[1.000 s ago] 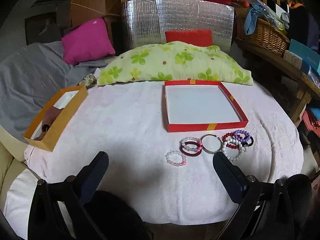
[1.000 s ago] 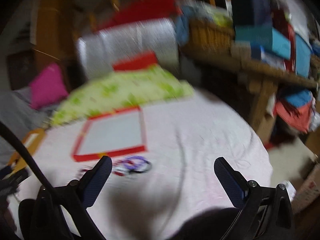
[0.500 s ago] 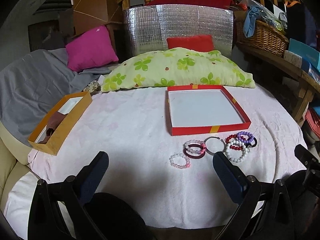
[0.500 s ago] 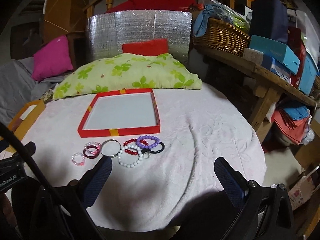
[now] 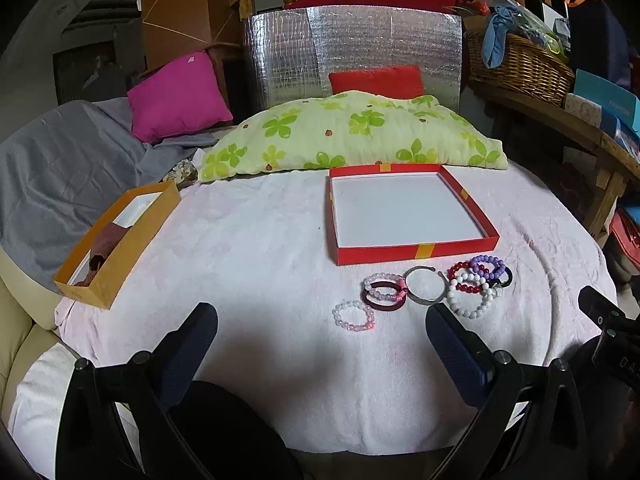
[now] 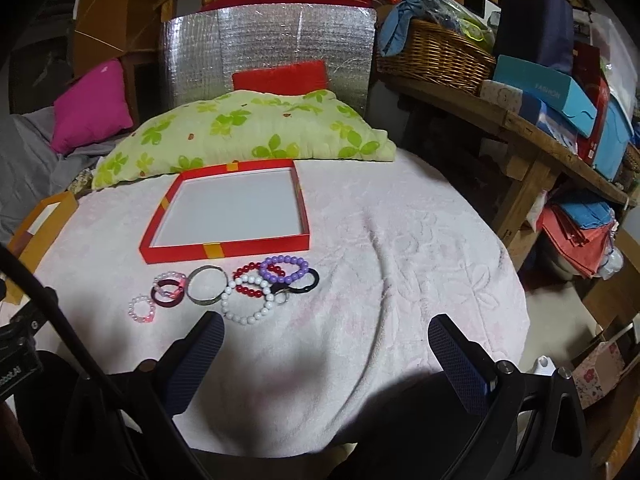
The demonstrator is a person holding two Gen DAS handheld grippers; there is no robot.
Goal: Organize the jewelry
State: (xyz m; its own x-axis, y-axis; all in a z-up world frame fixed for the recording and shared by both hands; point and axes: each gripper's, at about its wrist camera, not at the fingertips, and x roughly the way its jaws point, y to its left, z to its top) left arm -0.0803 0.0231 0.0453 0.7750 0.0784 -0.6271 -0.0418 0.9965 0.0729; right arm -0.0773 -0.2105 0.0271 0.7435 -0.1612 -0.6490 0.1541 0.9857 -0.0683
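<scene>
Right gripper (image 6: 324,340) just swung in and settled beside the left gripper (image 5: 320,336), both jaws released and empty, bracelets (image 6: 244,286) untouched on the surface by the empty red box (image 6: 224,250), so sorting hasn't started.

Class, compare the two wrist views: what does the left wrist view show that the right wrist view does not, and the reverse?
Only the left wrist view shows inside the orange box, where something brown lies. Only the right wrist view shows the folded cloths under the wooden bench. Both show the empty red box, the bracelets on the tablecloth before it, and the green-flowered pillow.
</scene>
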